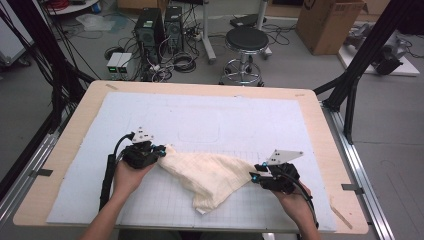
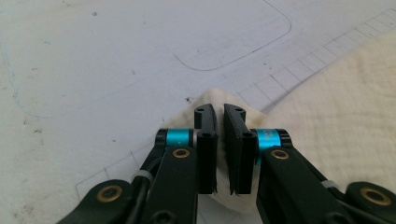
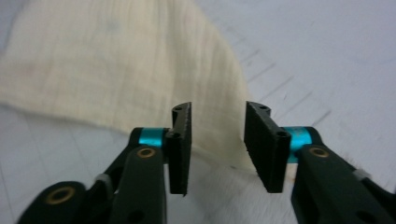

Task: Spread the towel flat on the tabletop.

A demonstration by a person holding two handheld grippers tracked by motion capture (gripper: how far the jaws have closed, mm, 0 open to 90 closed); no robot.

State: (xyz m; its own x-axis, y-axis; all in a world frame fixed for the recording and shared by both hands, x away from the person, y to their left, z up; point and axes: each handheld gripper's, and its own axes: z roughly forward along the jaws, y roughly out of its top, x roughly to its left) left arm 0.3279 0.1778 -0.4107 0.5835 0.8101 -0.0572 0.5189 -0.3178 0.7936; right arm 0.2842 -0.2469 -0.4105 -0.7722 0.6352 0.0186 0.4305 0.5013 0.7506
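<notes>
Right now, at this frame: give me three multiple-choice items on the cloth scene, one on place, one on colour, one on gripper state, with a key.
1. Where does the cloth lie on the mat?
A. near half, between the two hand-held grippers
B. far left corner
C. hanging off the right edge

2. What colour is the cloth?
A. dark blue
B. cream
C. red

3. How do the jaws of the right hand-held gripper stand?
A. pressed shut on the cloth
B. apart, with cloth beneath the gap
C. closed on a pen

Key: 1 A, the high view shows it stretched from the left hand-held gripper to the right one. 2 B, it is pale cream in all views. 3 B, the right gripper view shows a clear gap between the pads, neither pressing the fabric, while the left one pinches a cloth corner.
</notes>
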